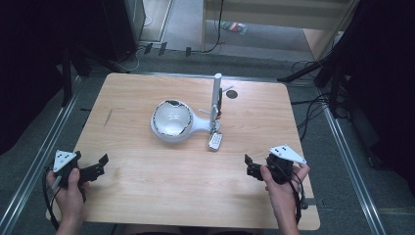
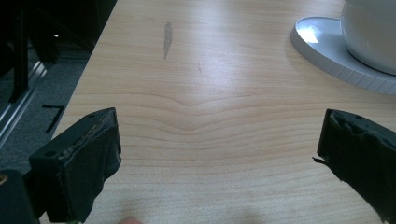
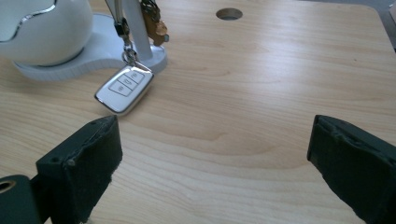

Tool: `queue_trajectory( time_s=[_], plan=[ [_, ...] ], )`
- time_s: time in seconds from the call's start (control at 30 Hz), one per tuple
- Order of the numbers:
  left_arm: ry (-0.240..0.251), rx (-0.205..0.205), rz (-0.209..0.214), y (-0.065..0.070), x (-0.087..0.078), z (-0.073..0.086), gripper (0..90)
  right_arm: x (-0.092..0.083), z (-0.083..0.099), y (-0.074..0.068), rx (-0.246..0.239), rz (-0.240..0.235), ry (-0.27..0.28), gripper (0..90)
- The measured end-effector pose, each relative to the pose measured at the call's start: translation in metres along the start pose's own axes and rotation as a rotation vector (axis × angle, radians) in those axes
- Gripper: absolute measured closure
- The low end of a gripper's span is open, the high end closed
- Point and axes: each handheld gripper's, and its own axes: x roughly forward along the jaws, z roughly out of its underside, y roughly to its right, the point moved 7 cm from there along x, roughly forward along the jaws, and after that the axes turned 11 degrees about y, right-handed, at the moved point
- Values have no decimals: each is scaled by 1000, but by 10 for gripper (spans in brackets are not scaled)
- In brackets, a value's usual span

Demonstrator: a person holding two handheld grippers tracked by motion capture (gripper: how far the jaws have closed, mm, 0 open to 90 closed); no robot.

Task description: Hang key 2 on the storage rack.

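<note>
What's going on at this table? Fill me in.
A person sits at a wooden table with a two-jaw gripper in each hand. The left gripper and the right gripper both rest near the table's near edge, jaws wide open and holding nothing. In the middle stands a white key stand with a bowl and an upright post. A car key fob hangs from the post on a ring, its lower end lying on the table. Nothing has been grasped yet.
</note>
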Motion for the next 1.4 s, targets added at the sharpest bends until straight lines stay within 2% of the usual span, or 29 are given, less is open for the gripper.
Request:
queue_trajectory(
  time_s=[0.53, 0.87, 1.13, 1.4],
  plan=[
    [0, 3, -2, 0, 0, 0, 0, -14, 32, 43, 64, 70, -7, 41],
    [1, 4, -2, 0, 0, 0, 0, -22, 42, 62, 65, 98, -13, 42],
    [1, 4, -3, 0, 0, 0, 0, -31, 56, 78, 84, 98, -27, 46],
    [1, 4, -4, 1, 0, 0, 0, -42, 67, 95, 96, 111, -14, 46]
  ],
)
